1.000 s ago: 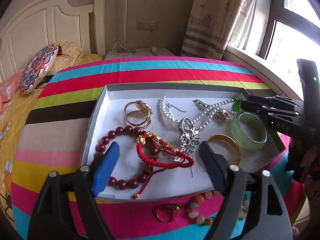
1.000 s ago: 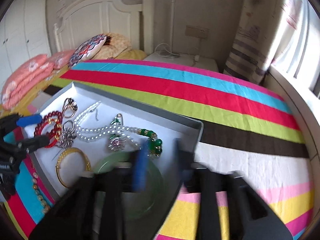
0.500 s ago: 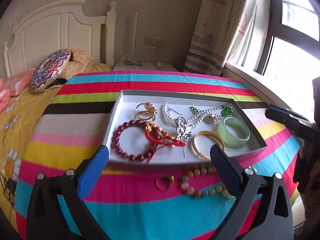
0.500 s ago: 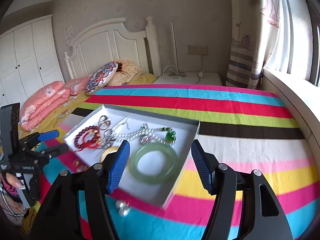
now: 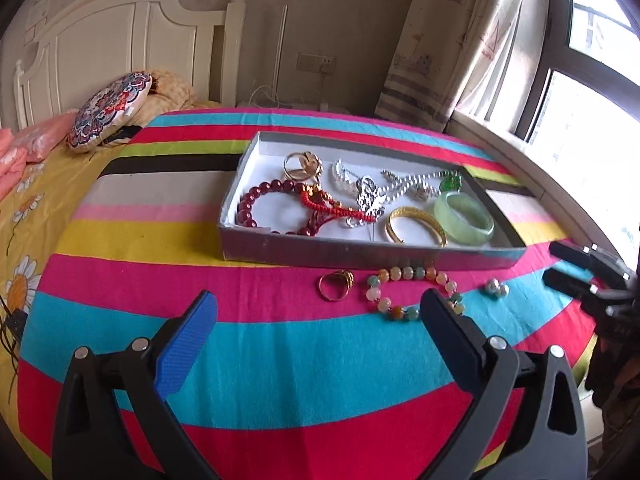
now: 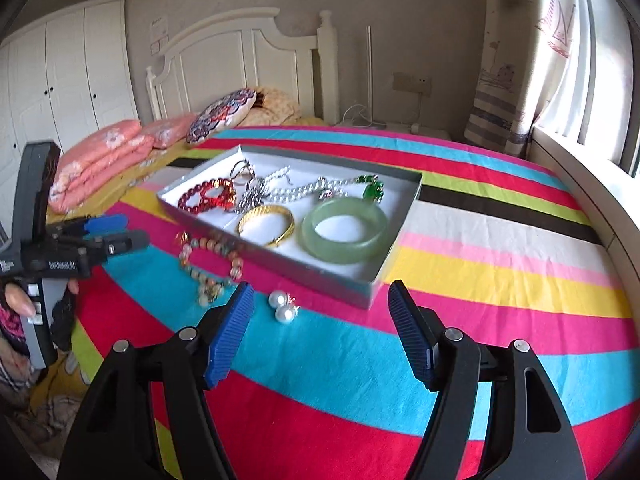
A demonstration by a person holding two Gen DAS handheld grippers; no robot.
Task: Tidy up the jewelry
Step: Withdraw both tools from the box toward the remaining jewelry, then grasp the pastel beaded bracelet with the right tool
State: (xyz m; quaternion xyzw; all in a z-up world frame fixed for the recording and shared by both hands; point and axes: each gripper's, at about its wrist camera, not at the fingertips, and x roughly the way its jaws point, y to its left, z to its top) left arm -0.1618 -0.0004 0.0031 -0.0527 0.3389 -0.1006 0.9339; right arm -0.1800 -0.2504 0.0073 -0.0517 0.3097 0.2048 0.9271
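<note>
A grey box (image 5: 360,250) with a white floor sits on the striped bedspread. It holds a green jade bangle (image 5: 464,220), a gold bangle (image 5: 416,222), a red bead bracelet (image 5: 256,204), a red cord bracelet, pearls and silver pieces. In front of the box lie a gold ring (image 5: 336,285), a pastel bead bracelet (image 5: 412,292) and two pearl earrings (image 6: 284,306). My left gripper (image 5: 319,302) hangs open and empty just short of the ring. My right gripper (image 6: 321,290) is near the box's (image 6: 304,270) front corner. Its jaws are opening with nothing between them, and the earrings lie just ahead to their left.
Pink folded quilts (image 6: 100,160) and a patterned round cushion (image 5: 108,116) lie toward the white headboard (image 6: 248,64). A window sill (image 6: 580,184) and curtain run along the right side. The bed's near edge drops off by a person's hand (image 6: 16,300).
Both grippers have drawn back from over the box toward the bed's near side. The left jaws have spread wider. The right jaws have opened, and the green bangle lies in the box.
</note>
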